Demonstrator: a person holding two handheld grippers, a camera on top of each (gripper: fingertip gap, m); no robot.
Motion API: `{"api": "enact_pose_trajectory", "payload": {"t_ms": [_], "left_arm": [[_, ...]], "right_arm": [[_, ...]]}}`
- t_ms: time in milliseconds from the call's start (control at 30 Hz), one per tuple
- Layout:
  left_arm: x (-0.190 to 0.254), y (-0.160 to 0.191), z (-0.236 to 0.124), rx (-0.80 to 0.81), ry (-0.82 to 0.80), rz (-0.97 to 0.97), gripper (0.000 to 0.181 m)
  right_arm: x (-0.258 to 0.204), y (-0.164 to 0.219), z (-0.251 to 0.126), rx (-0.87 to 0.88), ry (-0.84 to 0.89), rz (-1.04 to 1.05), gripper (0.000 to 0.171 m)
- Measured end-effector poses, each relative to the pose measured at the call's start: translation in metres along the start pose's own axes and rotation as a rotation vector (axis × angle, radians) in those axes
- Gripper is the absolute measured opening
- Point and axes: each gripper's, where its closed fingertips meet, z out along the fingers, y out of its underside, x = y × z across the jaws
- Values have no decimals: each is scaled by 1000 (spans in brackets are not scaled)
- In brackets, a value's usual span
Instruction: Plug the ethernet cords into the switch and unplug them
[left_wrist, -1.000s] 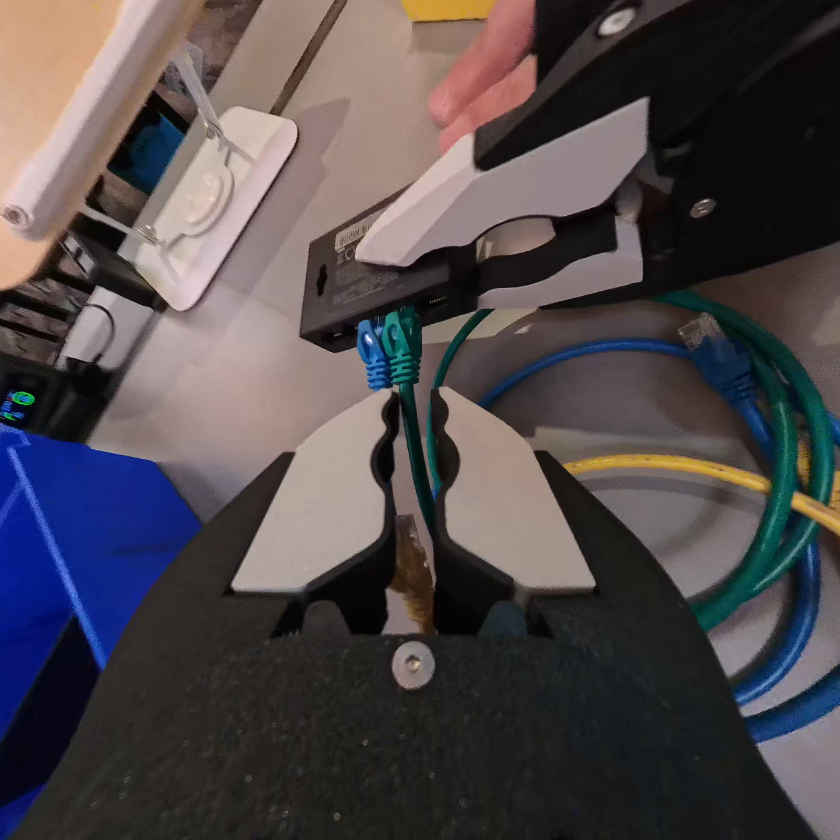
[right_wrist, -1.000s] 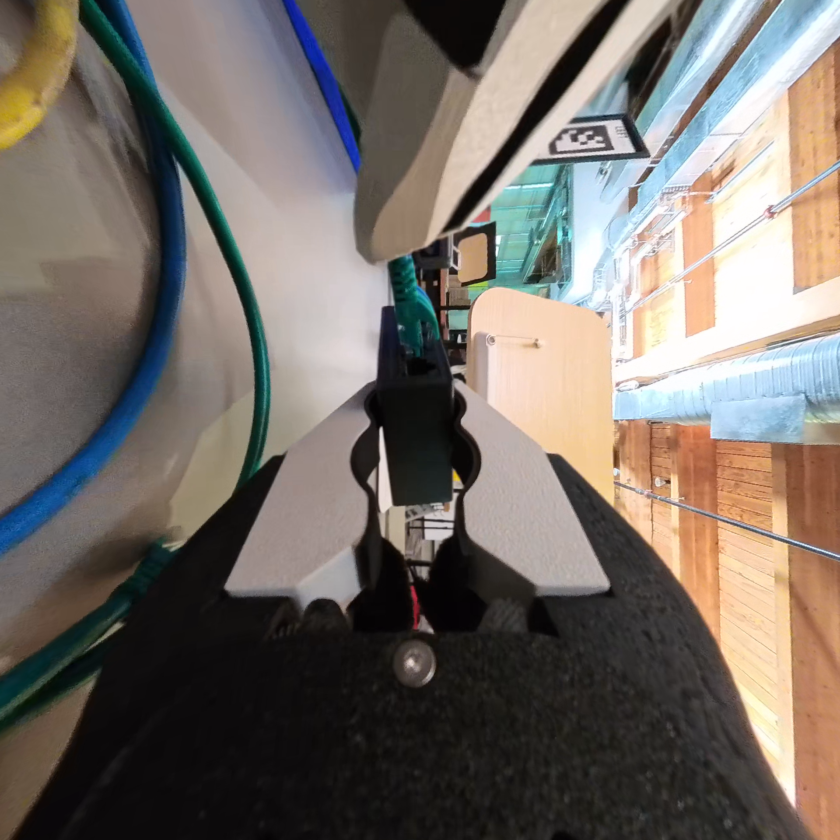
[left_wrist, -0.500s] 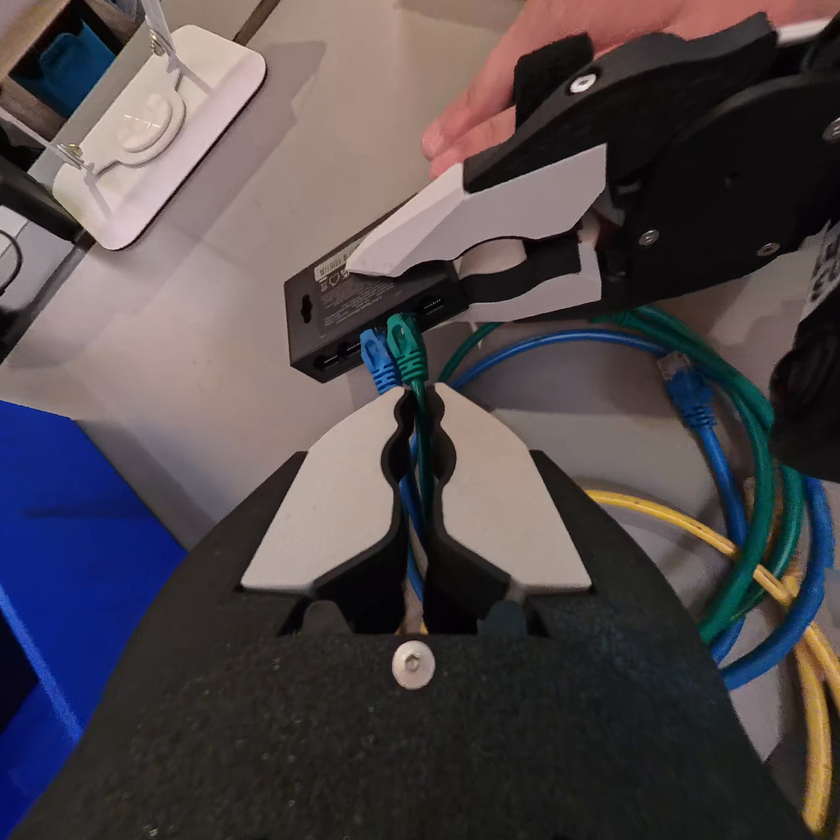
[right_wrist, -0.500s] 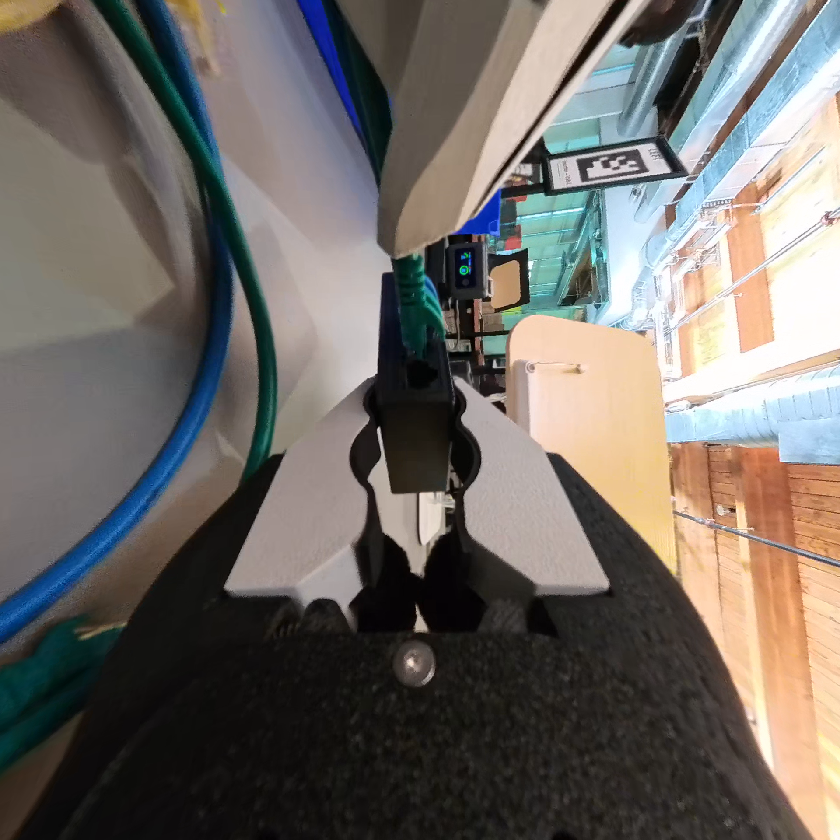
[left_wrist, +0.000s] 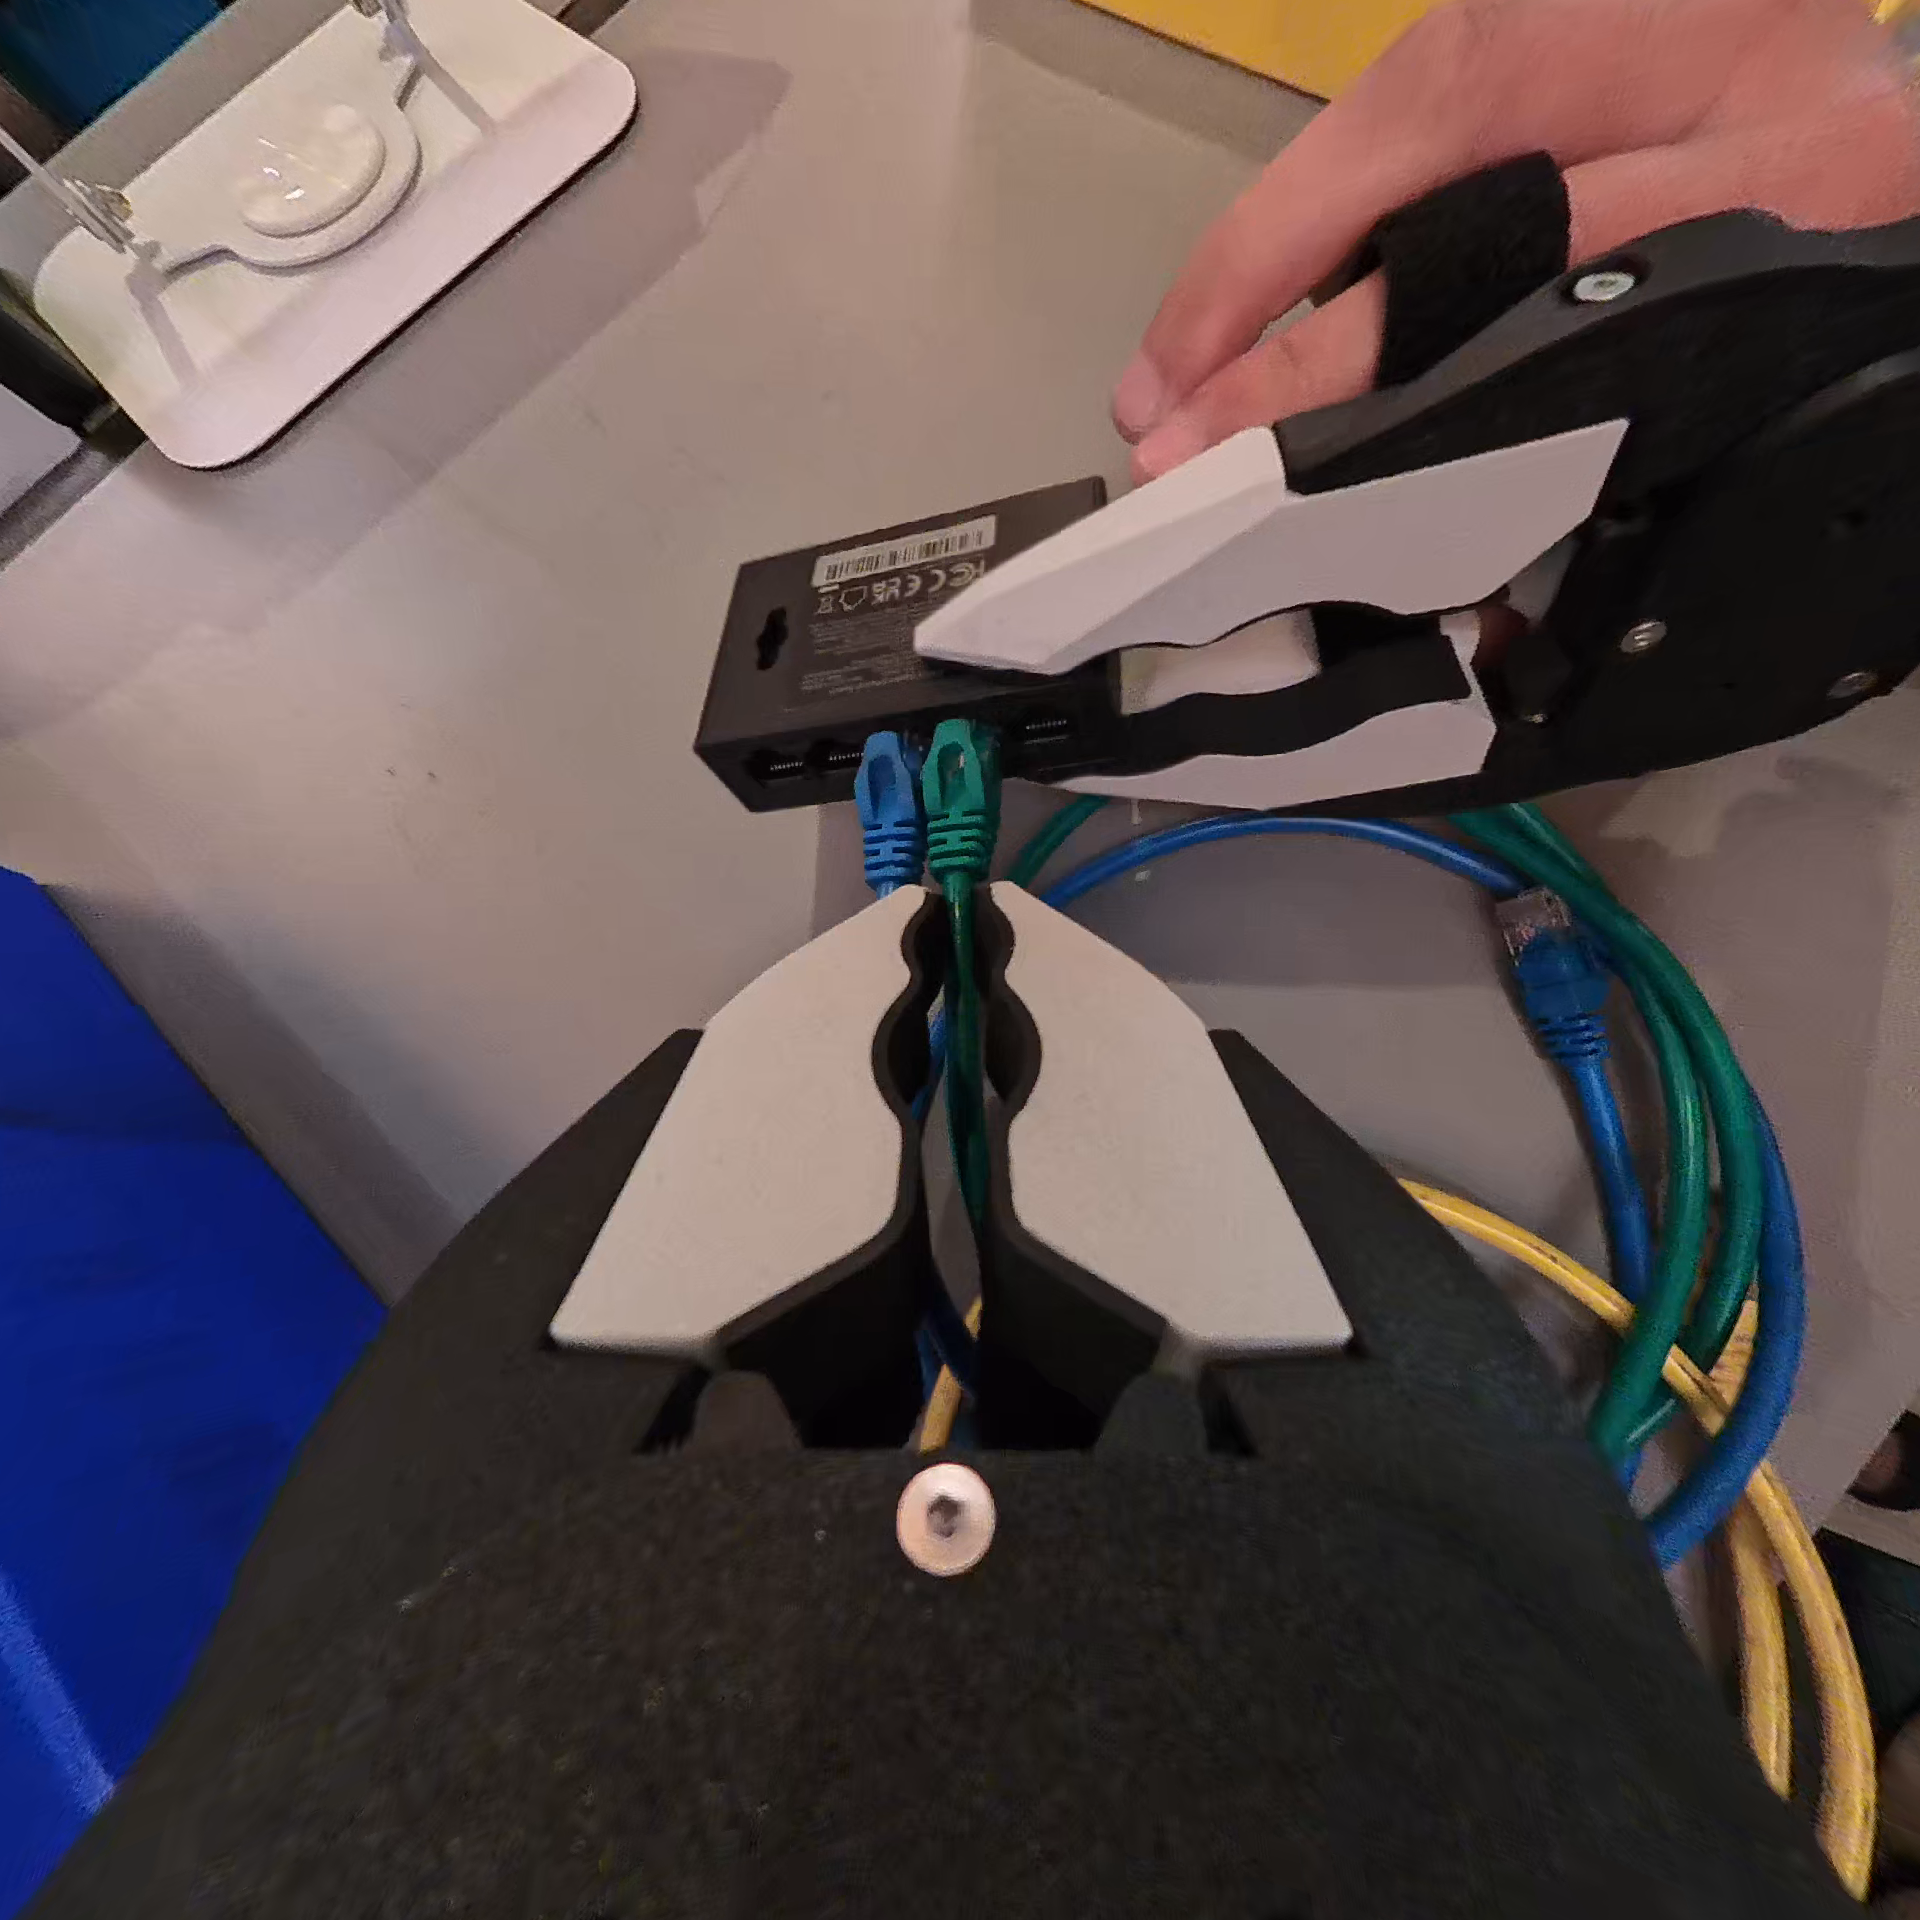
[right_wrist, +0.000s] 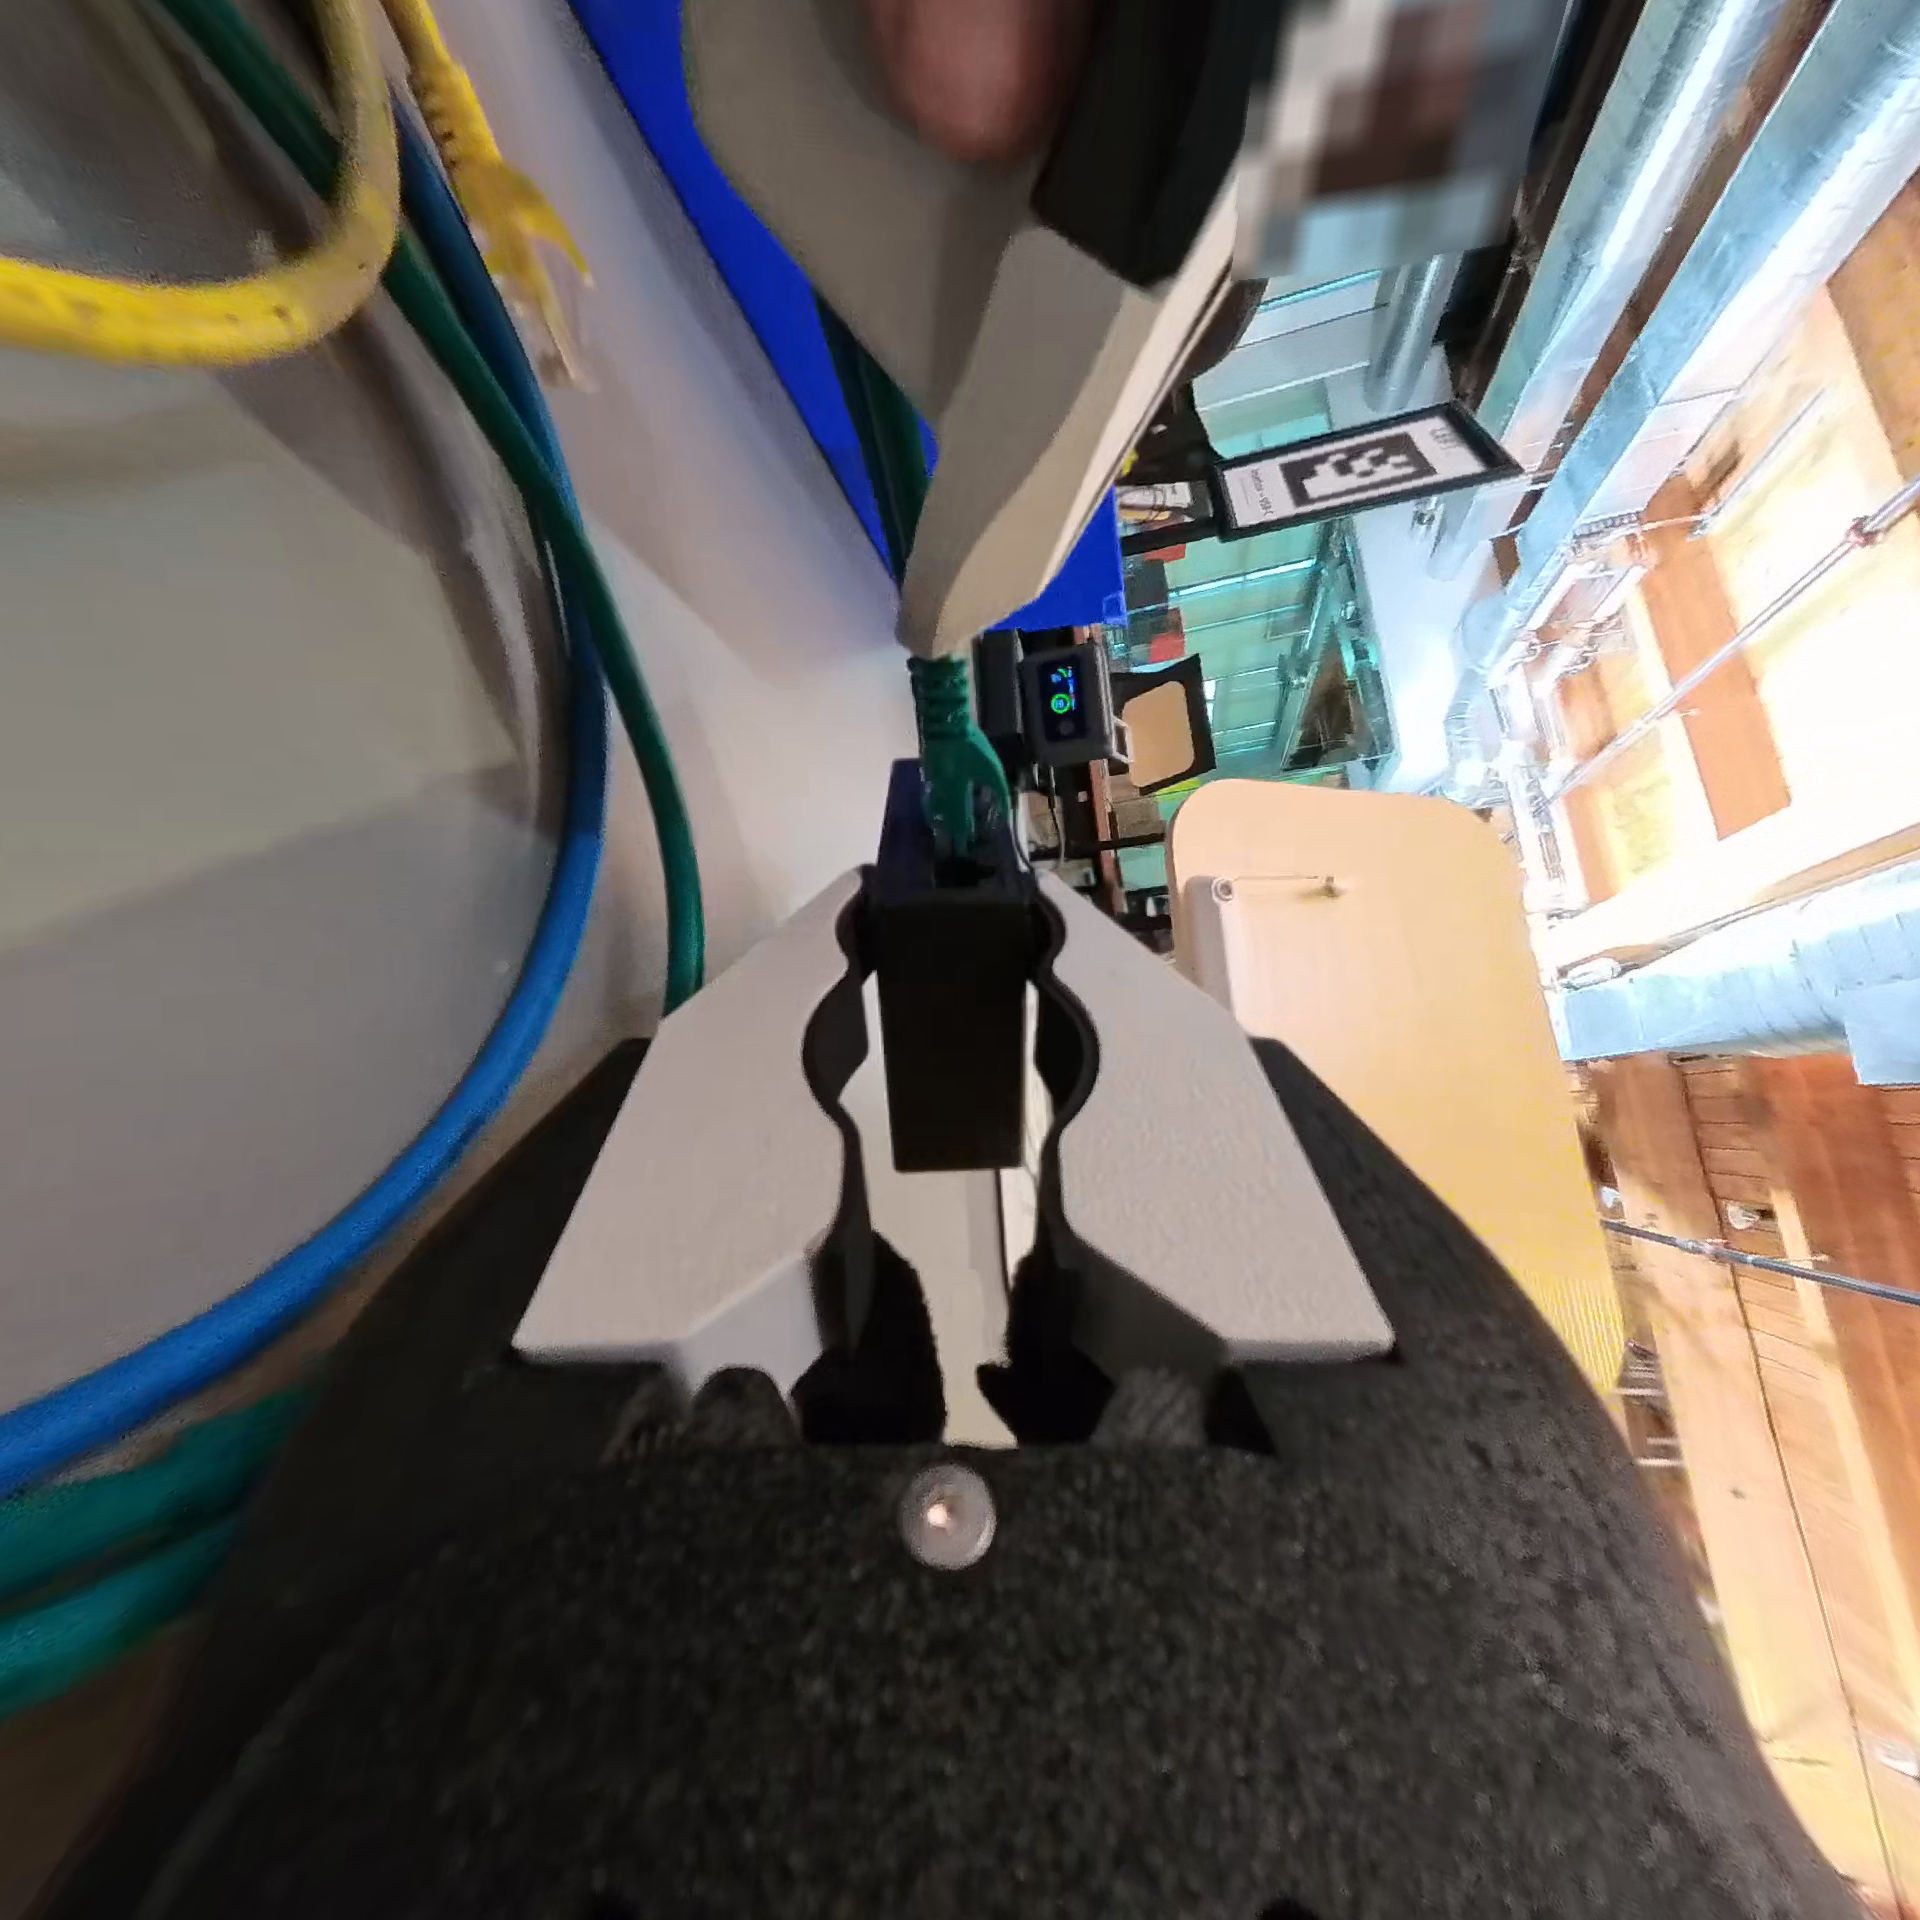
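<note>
A: Where is the switch (left_wrist: 831, 665)?

B: It is the small black box on the grey surface (left_wrist: 436, 727). Your right gripper (right_wrist: 951, 904) is squeezed tight on one end of it. Your hand (left_wrist: 1455, 177) sits just above that gripper.

A: And your left gripper (left_wrist: 954, 899)?

B: It is closed on the green cord (left_wrist: 966, 1060), just behind the green plug (left_wrist: 958, 800). That plug sits in a hole on the front of the switch.

A: What is next to the green plug?

B: A blue plug (left_wrist: 885, 805), right beside it and also in the switch. Its blue cord (left_wrist: 1299, 831) loops on the surface to your right, with another blue plug (left_wrist: 1548, 966) lying loose there.

A: Any more cords?

B: A yellow cord (left_wrist: 1538, 1278) lies under the loops. A blue bin (left_wrist: 125, 1247) is on your left, and a white stand (left_wrist: 312, 208) sits far back.
</note>
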Motion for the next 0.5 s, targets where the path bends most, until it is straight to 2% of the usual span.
{"api": "enact_pose_trajectory", "payload": {"t_ms": [333, 400, 500], "left_arm": [[1, -5, 0, 9, -9, -11, 5], [2, -5, 0, 8, -2, -28, 5], [3, -5, 0, 7, -6, -25, 5]], "right_arm": [[1, -12, -1, 21, 7, 9, 24], [4, -13, -3, 30, 31, -6, 15], [4, -13, -3, 25, 40, -40, 15]]}}
